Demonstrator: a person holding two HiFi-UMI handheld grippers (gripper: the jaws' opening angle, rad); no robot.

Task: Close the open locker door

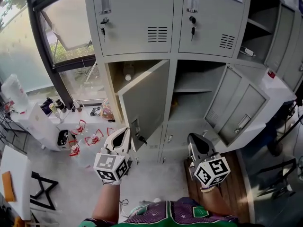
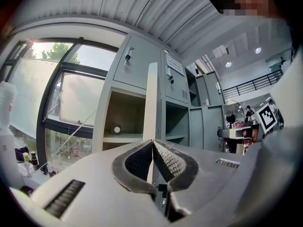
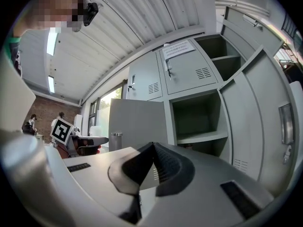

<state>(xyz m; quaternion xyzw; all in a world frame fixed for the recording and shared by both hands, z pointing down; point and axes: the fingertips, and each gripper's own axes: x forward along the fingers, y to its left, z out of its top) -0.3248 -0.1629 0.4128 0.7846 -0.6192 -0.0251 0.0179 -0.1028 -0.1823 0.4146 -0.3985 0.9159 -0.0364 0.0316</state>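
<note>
A tall bank of pale grey metal lockers [image 1: 137, 18] fills the wall ahead, its top-row doors shut. In the middle row, one grey metal locker door [image 1: 147, 96] stands half open, hinged on its right side, with its free edge swung out toward the person. Right of it, a second grey door [image 1: 239, 103] hangs wide open, baring an empty shelf.

The left tool [image 1: 126, 132] is level and just beside the half-open door's free edge, close to the handle; whether it touches the metal cannot be told. Its ribbed dark pads [image 2: 168, 162] are pressed together with nothing between them, and the door shows edge-on straight beyond them. The right tool [image 1: 194, 138] sits further right, below the open compartments, its jaws likewise closed and empty.

A small dark key [image 1: 141, 139] hangs from the half-open door's lock. A small pale round object [image 1: 128, 77] sits inside that door's compartment.
</note>
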